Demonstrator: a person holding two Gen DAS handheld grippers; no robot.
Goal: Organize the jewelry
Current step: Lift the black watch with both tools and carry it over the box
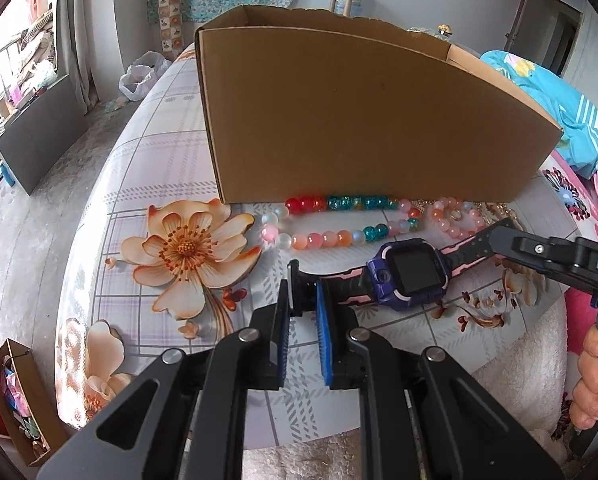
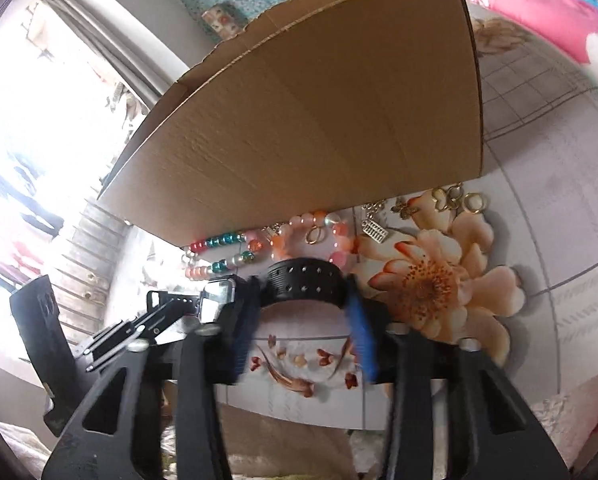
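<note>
Left wrist view: left gripper [image 1: 303,294] jaws nearly closed, pinching the near strap end of the watch [image 1: 409,274]. The watch lies flat on the floral tablecloth [image 1: 171,184], long axis running left-to-right, face up and just right of the jaws. The right gripper [image 1: 495,240] comes in from the right at the far strap end. The bead necklace [image 1: 339,220] lies between the watch and the cardboard box [image 1: 359,120], touching the box's base.

Right wrist view: right gripper [image 2: 303,308] is partly open; the perforated black strap [image 2: 305,286] sits between the blue pads [image 2: 359,328]. Edge contact looks likely, but blur means I can't confirm a firm hold. The strap crosses the jaws. Gold charms [image 2: 451,204] lie further right.

Judgement: both hands are on the watch, one per strap end. The box is directly behind, so the next move is lift and carry over its wall.
</note>
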